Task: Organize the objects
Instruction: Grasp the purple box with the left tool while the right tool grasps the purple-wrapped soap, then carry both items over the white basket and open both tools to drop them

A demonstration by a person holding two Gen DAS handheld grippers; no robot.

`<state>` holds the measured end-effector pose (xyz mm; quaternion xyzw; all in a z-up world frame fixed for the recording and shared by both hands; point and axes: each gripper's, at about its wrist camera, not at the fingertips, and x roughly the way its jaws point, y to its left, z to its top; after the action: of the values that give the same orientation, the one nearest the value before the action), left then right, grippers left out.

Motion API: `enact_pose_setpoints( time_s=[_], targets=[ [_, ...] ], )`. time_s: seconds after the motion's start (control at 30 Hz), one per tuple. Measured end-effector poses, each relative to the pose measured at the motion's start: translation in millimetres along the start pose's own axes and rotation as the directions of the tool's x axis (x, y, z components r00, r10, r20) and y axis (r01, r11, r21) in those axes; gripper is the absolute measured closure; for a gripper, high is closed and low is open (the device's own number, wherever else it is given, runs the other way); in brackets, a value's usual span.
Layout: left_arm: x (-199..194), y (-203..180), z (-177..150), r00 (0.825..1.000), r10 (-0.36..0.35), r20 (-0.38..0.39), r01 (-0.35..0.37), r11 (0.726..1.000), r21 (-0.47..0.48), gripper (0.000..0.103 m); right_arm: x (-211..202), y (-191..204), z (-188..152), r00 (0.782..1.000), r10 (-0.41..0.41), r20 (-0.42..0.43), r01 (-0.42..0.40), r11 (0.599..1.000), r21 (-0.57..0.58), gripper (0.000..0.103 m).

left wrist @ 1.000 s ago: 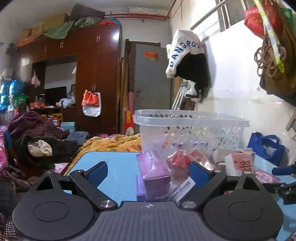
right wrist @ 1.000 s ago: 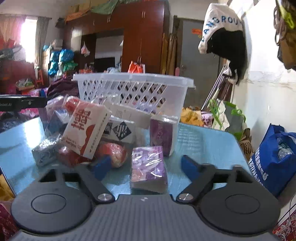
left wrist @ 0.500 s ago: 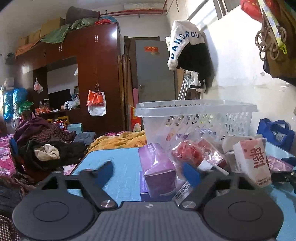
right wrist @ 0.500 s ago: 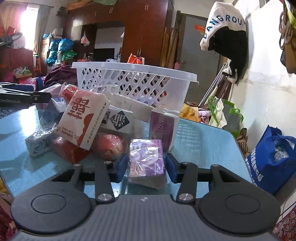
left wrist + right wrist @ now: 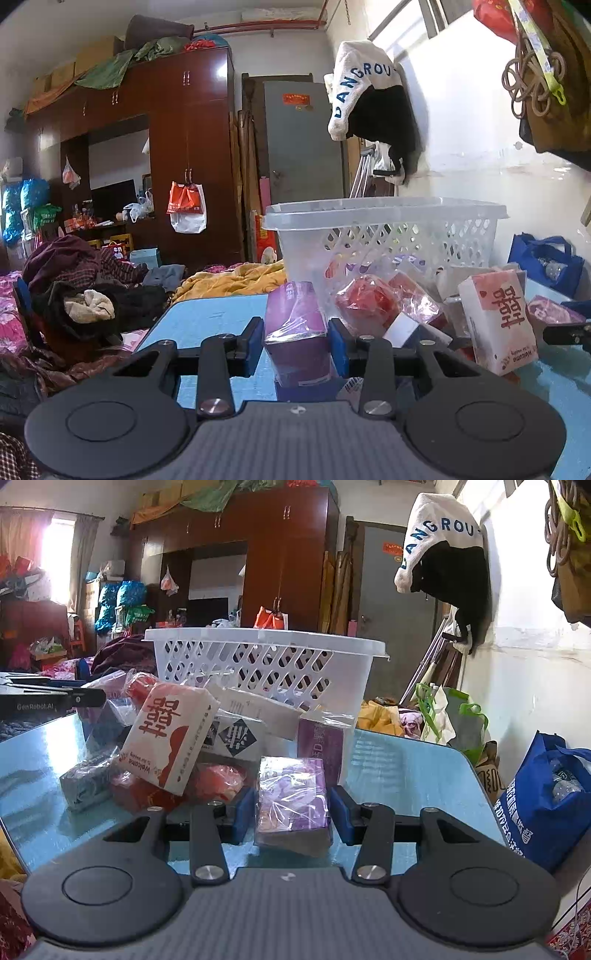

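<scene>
Blue-topped table (image 5: 399, 771) bearing a white perforated plastic basket (image 5: 266, 664) at its far side, with a heap of wrapped packets in front of it. The step in hand appears to be a two-handed pick-up for transfer into the basket. The left gripper (image 5: 295, 341) has its jaws closing around an upright purple box in clear film (image 5: 297, 325); the blue pads stand at its two sides, seemingly in contact. The right gripper (image 5: 291, 814) is narrowed onto a second purple film-wrapped box (image 5: 291, 801) at the table's near edge, pads pressed on both sides. The next move probably calls for lifting each box clear of the heap and over the basket's rim. In the way: a white tissue pack with red characters (image 5: 170, 738) leaning on the heap, red wrapped packets (image 5: 369, 304) just beside the left box, and a grey-wrapped packet (image 5: 86, 782). A blue shopping bag (image 5: 546, 797) stands beyond the table.
</scene>
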<state>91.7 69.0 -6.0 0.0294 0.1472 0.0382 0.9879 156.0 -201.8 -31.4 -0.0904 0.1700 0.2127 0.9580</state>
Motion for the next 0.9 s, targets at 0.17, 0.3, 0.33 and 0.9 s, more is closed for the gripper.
enact_pose_setpoints(
  time_s=[0.17, 0.3, 0.33, 0.9],
  targets=[
    [-0.6, 2.3, -0.5, 1.000, -0.006, -0.003, 0.006, 1.000, -0.018, 0.061, -1.3, 0.1, 0.0, 1.000, 0.001, 0.013, -0.001, 1.000, 0.006, 0.055],
    [-5.7, 3.2, -1.2, 0.999, 0.008, 0.036, -0.006, 0.999, -0.031, 0.062, -4.8, -1.5, -0.9, 0.999, -0.003, 0.040, 0.003, 1.000, 0.017, 0.055],
    [-7.1, 3.2, -1.5, 0.999, 0.008, 0.046, -0.006, 0.999, -0.033, 0.062, -6.1, -1.7, -1.3, 0.999, -0.003, 0.049, 0.002, 1.000, 0.018, 0.055],
    [-40.0, 7.0, 7.1, 0.983, -0.011, 0.184, 0.027, 0.996, -0.084, 0.062, -46.3, -5.8, 5.9, 0.972, -0.022, 0.234, -0.004, 0.994, 0.108, 0.055]
  ],
)
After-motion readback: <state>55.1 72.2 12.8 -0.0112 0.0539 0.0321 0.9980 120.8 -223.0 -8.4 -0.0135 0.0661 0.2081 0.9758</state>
